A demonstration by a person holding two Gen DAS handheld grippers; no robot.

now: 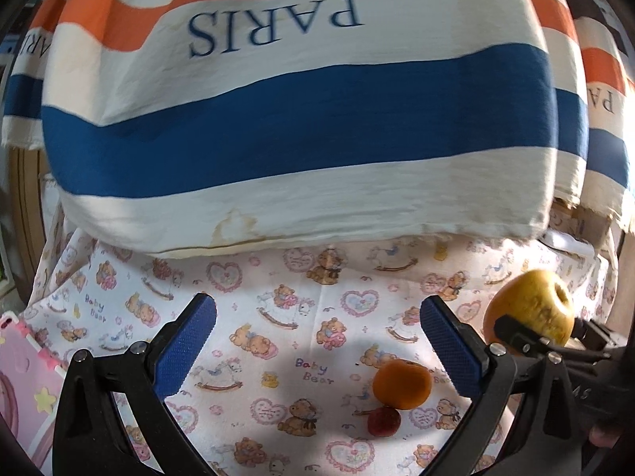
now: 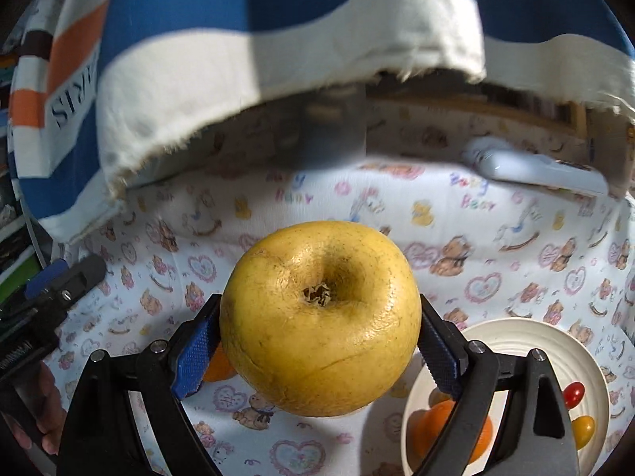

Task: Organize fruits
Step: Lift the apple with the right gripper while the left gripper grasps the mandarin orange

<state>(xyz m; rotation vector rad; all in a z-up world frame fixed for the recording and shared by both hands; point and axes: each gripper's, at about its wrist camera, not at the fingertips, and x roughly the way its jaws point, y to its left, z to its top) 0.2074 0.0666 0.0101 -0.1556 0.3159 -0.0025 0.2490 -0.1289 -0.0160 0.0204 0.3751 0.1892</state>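
Between right gripper [image 2: 319,341] jaws: yellow apple [image 2: 320,317] pinched, stem-dimple toward camera | left gripper [image 1: 317,341] jaws spread, empty

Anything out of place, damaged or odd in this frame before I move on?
Mostly tidy. A brownish stain marks the lower hem of the striped PARIS cloth. The yellow fruit in the right gripper shows creases in its skin. Nothing spilled.

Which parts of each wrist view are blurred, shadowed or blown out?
Left wrist view: sharp; a soft dark shadow falls on the bear-print cloth around the orange; glare whitens the right edge. Right wrist view: the yellow fruit in the right gripper is crisp, the striped towel and cloth behind smear; hard sun patches, dark band under the towel.
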